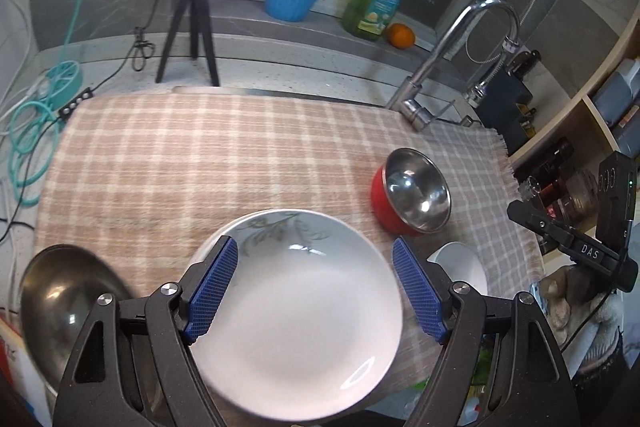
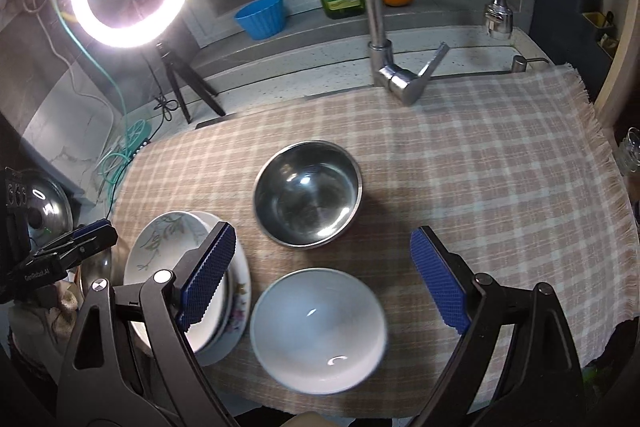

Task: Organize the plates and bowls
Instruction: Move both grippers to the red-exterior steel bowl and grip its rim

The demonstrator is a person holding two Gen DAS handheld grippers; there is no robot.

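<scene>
Plates (image 2: 188,267) sit stacked at the checked cloth's (image 2: 480,167) near-left edge; white bowl (image 2: 318,313) just beside them, steel bowl (image 2: 308,193) behind it. Judged step: plates gathered, bowls yet to be nested. Next move likely calls for the right gripper (image 2: 322,279) to lower onto one rim of the white bowl. Its jaws are spread and empty, tilted downward above the bowl. Left gripper (image 1: 316,287) hovers spread wide over the top plate (image 1: 308,315), pads clear.

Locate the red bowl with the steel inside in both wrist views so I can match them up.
Left wrist: red bowl sits right of centre on the checked cloth, beyond the plate stack.
Right wrist: same bowl at centre, only its steel inside showing, behind the white bowl.
Shared landmark: the faucet.
</scene>
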